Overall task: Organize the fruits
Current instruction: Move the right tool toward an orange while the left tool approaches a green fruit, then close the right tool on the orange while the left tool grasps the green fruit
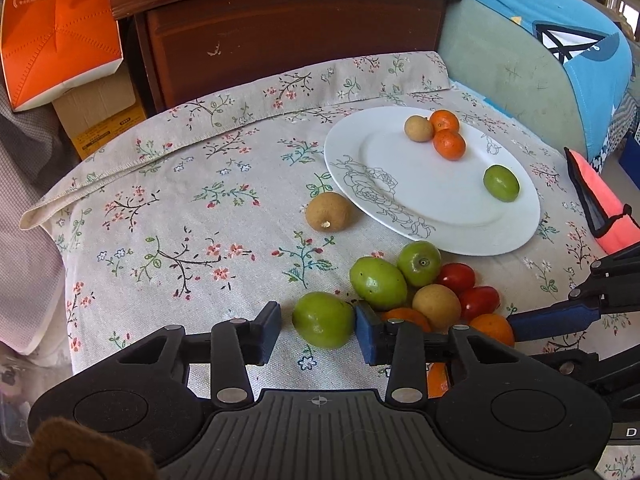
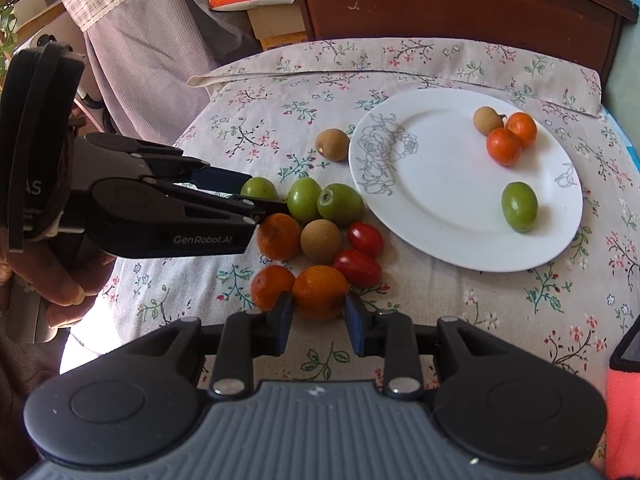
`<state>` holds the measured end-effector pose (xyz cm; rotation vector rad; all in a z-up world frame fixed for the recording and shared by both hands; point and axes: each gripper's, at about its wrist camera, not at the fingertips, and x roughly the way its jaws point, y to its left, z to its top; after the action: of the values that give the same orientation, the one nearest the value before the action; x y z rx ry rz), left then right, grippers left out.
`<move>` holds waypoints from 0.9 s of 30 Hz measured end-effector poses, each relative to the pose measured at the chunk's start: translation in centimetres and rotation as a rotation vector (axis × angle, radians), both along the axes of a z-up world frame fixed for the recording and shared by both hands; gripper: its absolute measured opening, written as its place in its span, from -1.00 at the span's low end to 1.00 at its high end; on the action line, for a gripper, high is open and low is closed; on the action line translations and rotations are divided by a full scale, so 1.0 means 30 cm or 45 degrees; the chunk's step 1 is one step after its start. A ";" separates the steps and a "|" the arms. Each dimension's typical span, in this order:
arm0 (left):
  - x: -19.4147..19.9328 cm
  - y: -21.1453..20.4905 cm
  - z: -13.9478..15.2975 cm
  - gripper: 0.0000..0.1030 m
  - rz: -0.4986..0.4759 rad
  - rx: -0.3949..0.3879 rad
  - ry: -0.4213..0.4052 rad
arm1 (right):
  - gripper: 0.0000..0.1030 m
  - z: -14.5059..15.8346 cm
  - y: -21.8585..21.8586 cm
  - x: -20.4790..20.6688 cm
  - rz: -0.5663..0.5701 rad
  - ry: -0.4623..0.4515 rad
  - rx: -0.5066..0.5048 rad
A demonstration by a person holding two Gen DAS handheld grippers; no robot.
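A white plate [image 1: 436,216] holds two small oranges [image 1: 449,144], a brown longan [image 1: 418,128] and a green jujube [image 1: 501,183]. A loose pile of fruit lies before it. My left gripper [image 1: 318,326] is open around a green jujube [image 1: 323,319] on the cloth; its right pad touches the fruit, the left pad stands apart. My right gripper [image 2: 318,320] straddles an orange [image 2: 320,291] with both pads at its sides, resting on the cloth. The plate also shows in the right wrist view [image 2: 448,200].
The pile holds green jujubes [image 2: 340,204], oranges [image 2: 278,236], a longan [image 2: 321,240] and two red cherry tomatoes [image 2: 358,266]. One longan [image 1: 328,212] lies alone left of the plate. A floral cloth [image 1: 180,200] covers the table. A dark wooden cabinet [image 1: 288,32] stands behind.
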<state>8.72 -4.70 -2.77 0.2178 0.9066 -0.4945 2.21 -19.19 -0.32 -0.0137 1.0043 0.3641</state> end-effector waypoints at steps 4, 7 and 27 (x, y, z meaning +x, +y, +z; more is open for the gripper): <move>-0.008 -0.008 0.002 -0.42 -0.020 0.009 -0.012 | -0.43 0.000 0.001 -0.001 0.004 0.001 -0.004; -0.015 -0.012 0.004 -0.42 -0.018 0.015 -0.015 | -0.45 0.003 0.004 -0.004 0.008 -0.002 -0.007; -0.038 -0.011 0.007 -0.42 -0.045 0.055 -0.023 | -0.40 -0.010 -0.002 0.027 -0.065 0.048 0.067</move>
<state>7.59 -5.05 -2.54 0.2776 0.8979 -0.5055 3.03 -19.25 -0.63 0.0666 1.0303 0.3449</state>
